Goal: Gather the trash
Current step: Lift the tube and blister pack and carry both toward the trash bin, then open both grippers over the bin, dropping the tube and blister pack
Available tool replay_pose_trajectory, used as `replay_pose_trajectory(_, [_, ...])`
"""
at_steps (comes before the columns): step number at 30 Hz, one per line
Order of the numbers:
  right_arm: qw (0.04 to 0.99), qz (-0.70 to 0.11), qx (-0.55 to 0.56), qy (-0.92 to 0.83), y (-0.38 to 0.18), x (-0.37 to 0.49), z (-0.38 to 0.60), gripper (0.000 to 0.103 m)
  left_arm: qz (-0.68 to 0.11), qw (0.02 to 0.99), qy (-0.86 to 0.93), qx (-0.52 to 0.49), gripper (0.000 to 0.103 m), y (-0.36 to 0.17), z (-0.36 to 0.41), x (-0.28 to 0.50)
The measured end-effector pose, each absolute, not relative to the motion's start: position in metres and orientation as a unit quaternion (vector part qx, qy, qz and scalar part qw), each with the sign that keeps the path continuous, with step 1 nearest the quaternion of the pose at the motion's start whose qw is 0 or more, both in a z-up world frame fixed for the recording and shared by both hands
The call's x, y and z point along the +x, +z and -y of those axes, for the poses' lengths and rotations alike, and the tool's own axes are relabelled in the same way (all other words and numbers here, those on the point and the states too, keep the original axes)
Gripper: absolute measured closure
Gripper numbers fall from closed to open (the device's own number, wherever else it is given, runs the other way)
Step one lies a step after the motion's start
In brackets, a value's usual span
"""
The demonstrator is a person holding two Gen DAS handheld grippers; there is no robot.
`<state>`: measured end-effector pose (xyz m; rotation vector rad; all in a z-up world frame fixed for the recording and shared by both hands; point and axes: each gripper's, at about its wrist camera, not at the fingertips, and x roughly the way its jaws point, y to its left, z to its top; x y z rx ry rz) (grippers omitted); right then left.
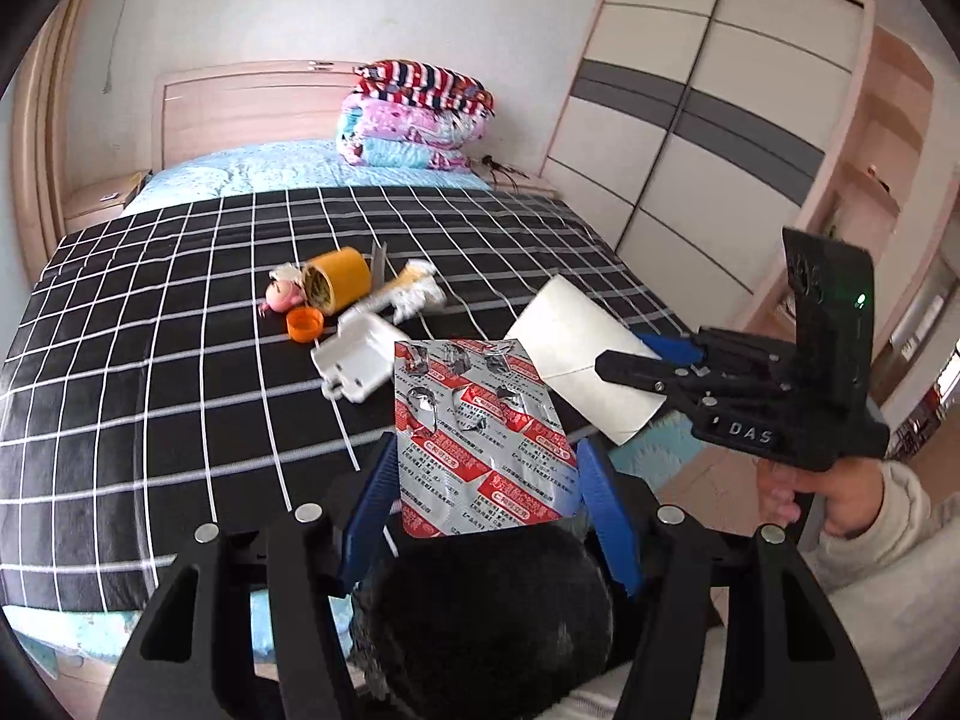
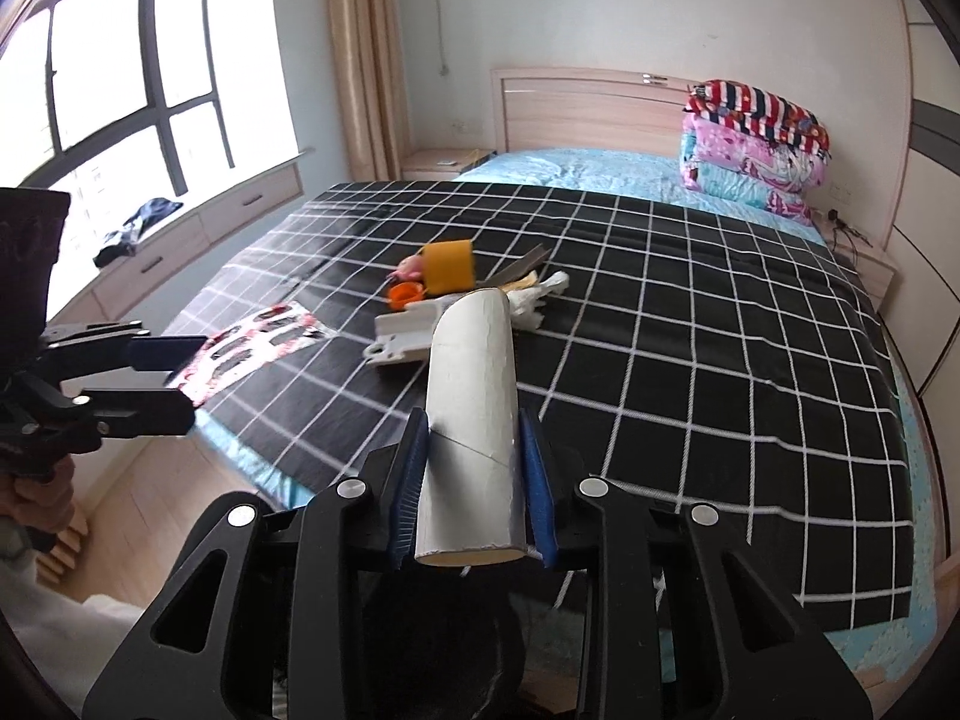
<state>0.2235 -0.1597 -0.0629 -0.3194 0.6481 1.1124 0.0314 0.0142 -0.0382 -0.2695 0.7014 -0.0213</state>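
Orange cup (image 1: pixel 336 285) on its side, mouth patterned.

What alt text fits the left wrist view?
The left gripper clamps a red-and-silver foil blister pack above a black grid-patterned bedspread; beside it, the right gripper holds a white cardboard tube.

Bed (image 2: pixel 690 324) with black checked cover, yellow cup (image 2: pixel 449 266), orange lid (image 2: pixel 403 294), white box (image 2: pixel 403 333), crumpled tissue (image 2: pixel 540 294)
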Motion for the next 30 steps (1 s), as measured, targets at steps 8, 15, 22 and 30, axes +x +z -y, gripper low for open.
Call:
replay_pose_trajectory(8, [0.762,-0.317,-0.171,0.538,-0.075,0.191,0.178,0.072,-0.376,0.918,-0.041,-0.119,0.045,-0.053,0.004,0.011])
replay_pose_trajectory(15, [0.738,-0.337,-0.185,0.554,-0.089,0.169,0.191,0.072,-0.424,0.895,-0.065,-0.125,0.045,-0.087,0.011,0.008])
replay_pose_trajectory(22, [0.712,-0.381,-0.203,0.554,-0.124,0.165,0.188,0.072,-0.477,0.866,-0.071,-0.136,0.045,-0.131,0.007,0.015])
replay_pose_trajectory(30, [0.686,-0.442,-0.222,0.534,-0.182,0.169,0.179,0.072,-0.529,0.833,-0.080,-0.145,0.045,-0.183,0.007,0.030])
